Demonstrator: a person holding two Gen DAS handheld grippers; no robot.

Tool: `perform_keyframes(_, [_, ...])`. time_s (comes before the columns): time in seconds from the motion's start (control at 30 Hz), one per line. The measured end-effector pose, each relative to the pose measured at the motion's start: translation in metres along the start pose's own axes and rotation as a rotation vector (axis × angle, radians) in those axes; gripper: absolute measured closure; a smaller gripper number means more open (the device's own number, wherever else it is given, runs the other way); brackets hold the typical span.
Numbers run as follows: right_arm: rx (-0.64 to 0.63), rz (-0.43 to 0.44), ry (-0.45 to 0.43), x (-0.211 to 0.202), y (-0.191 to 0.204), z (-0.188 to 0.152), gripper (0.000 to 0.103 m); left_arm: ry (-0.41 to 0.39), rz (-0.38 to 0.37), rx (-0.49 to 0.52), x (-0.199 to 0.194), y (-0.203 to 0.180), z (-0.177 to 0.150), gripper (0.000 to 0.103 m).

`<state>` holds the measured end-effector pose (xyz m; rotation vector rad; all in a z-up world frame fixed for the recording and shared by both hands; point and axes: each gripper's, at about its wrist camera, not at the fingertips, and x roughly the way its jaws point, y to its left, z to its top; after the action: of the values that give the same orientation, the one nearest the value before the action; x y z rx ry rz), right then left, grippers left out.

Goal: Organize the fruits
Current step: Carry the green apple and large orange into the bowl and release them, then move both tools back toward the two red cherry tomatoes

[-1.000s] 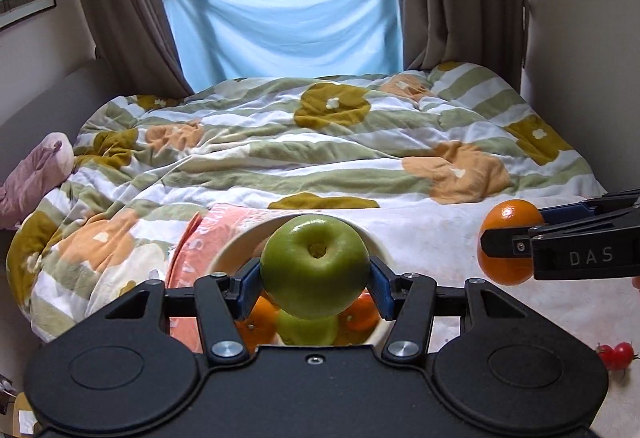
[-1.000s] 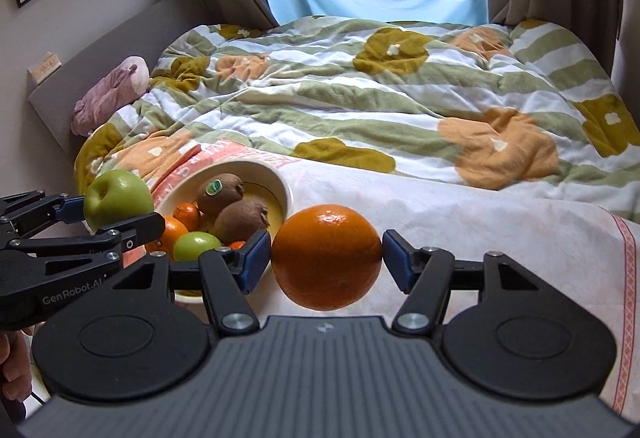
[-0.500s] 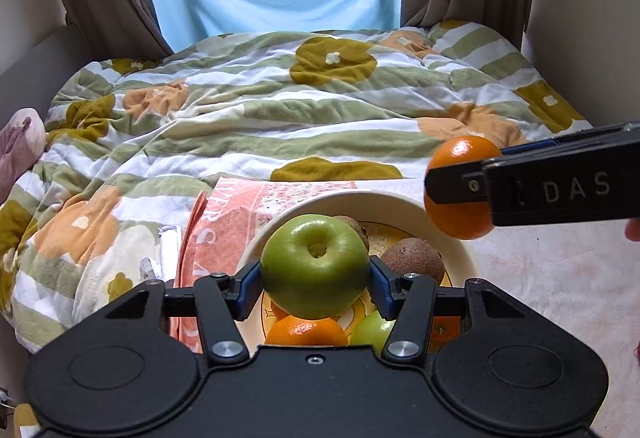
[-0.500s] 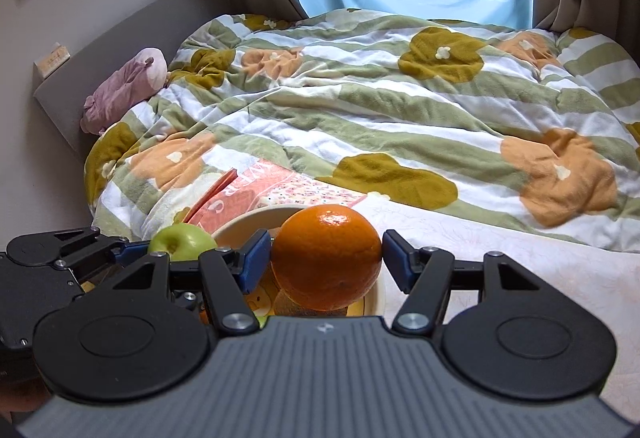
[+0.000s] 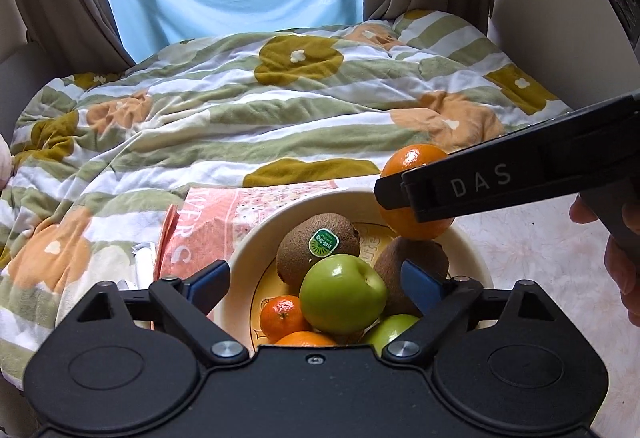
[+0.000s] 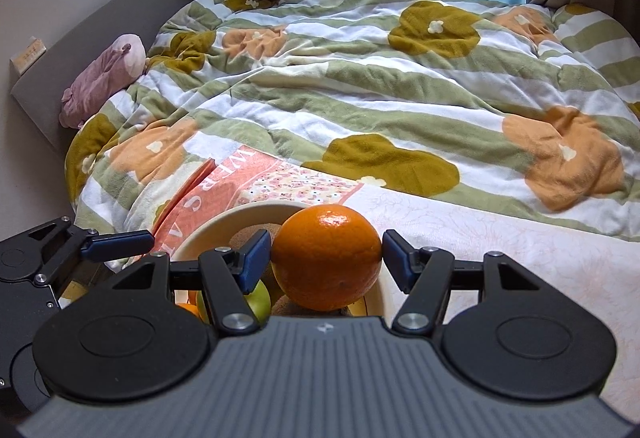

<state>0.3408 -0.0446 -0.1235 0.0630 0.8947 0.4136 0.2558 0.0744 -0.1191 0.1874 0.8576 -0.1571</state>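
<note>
Over a cream bowl of fruit at the foot of a bed, the left gripper is letting go — its jaws are opening, blue pads clear on both sides of the green apple, which sits on the pile at about 6 o'clock in the bowl, resting against the stickered kiwi at its 11 o'clock and a second kiwi at its 2 o'clock. A small mandarin lies at the apple's 8 o'clock, with another green apple low at 5 o'clock. The sensible course for this hand is to finish spreading, then lift straight away from the pile so neither pad clips the apple and rolls it off.

To the right, the right gripper is clamped on a large orange, held above the bowl's rim at roughly 2 o'clock in the left camera's view. Whether the orange already touches the kiwi beneath is hard to judge from either view. It should probably come down into the open pocket at the far right of the bowl, low and slow, and be freed only once it rests on fruit or bowl wall — a drop from height could scatter the heap onto the pale cloth or the flowered quilt beyond.
</note>
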Motion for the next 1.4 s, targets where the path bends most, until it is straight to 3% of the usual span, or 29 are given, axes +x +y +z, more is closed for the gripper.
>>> perform_keyframes(0.67, [-0.038, 0.013, -0.021, 0.029, 0.017, 0.008, 0.026, 0.001, 0.014, -0.084, -0.008, 0.024, -0.009, 0.008])
perform_keyframes(0.73, [-0.035, 0.016, -0.032, 0.028, 0.015, 0.008, 0.020, 0.000, 0.016, -0.083, -0.009, 0.024, -0.009, 0.008])
perform_keyframes(0.77, [-0.037, 0.014, -0.025, 0.028, 0.015, 0.008, 0.005, -0.001, 0.017, -0.083, -0.010, 0.025, -0.010, 0.008])
perform_keyframes(0.8, [-0.041, 0.008, -0.021, 0.029, 0.015, 0.008, 0.000, -0.001, 0.018, -0.082, -0.010, 0.025, -0.011, 0.008])
perform_keyframes(0.97, [-0.086, 0.006, -0.015, 0.032, 0.017, 0.005, 0.000, 0.001, 0.025, -0.083, -0.010, 0.024, -0.012, 0.008])
perform_keyframes(1.2, [-0.111, 0.002, -0.066, 0.002, 0.021, 0.005, 0.000, -0.009, 0.038, -0.077, -0.020, 0.021, -0.013, 0.008])
perform_keyframes(1.4, [-0.145, -0.015, -0.118, -0.047, 0.023, 0.004, 0.000, -0.044, 0.065, -0.095, -0.046, 0.013, -0.007, 0.008])
